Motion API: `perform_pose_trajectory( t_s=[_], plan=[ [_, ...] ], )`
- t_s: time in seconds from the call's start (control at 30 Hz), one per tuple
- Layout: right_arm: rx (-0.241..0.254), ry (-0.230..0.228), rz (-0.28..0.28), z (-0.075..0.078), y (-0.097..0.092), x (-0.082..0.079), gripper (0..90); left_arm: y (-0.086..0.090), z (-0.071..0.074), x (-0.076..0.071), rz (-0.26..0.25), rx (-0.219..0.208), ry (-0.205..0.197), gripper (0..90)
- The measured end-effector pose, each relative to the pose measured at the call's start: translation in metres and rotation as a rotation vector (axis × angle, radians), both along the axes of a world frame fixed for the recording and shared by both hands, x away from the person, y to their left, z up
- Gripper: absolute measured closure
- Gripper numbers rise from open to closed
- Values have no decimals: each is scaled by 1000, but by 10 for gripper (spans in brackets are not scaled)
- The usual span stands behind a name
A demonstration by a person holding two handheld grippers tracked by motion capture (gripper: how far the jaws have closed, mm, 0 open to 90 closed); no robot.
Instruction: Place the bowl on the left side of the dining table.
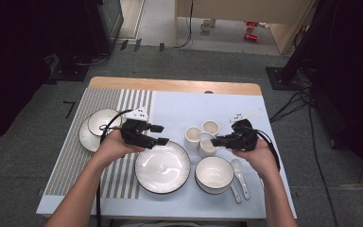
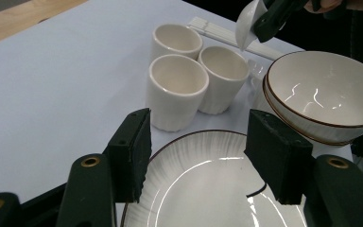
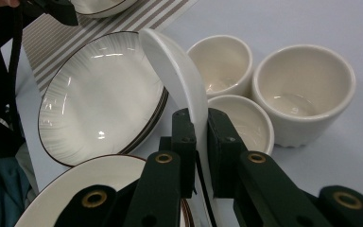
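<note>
Right tongs (image 3: 196,142) grip a white spoon (image 3: 177,71) over the cups (image 3: 302,90), its handle hidden. Left tongs (image 2: 196,156), half open and empty, hover above a plate (image 2: 203,189) cut off below.

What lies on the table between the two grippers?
In the high view, three white cups stand between the left gripper and the right gripper, which holds a white spoon.

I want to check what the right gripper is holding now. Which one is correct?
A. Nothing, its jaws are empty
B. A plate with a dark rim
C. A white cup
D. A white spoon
D. In the right gripper view the right gripper has its jaws clamped on the handle of a white spoon, lifted above the three cups, while the plate lies untouched on the table.
</note>
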State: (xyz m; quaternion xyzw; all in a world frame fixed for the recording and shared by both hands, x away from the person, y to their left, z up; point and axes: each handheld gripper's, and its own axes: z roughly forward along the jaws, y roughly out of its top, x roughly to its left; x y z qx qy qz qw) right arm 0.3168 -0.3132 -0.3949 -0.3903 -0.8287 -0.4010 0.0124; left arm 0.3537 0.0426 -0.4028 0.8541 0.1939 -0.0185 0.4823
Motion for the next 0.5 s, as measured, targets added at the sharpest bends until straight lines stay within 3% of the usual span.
perform_pose_trajectory(
  t_s=[0.23,0.5],
  plan=[
    [-23,1,22,0,9,1,831,-4,0,-3,-32,-2,-6,438],
    [-10,-1,33,3,14,-1,831,-13,1,-8,-62,-17,-6,457]
  ],
)
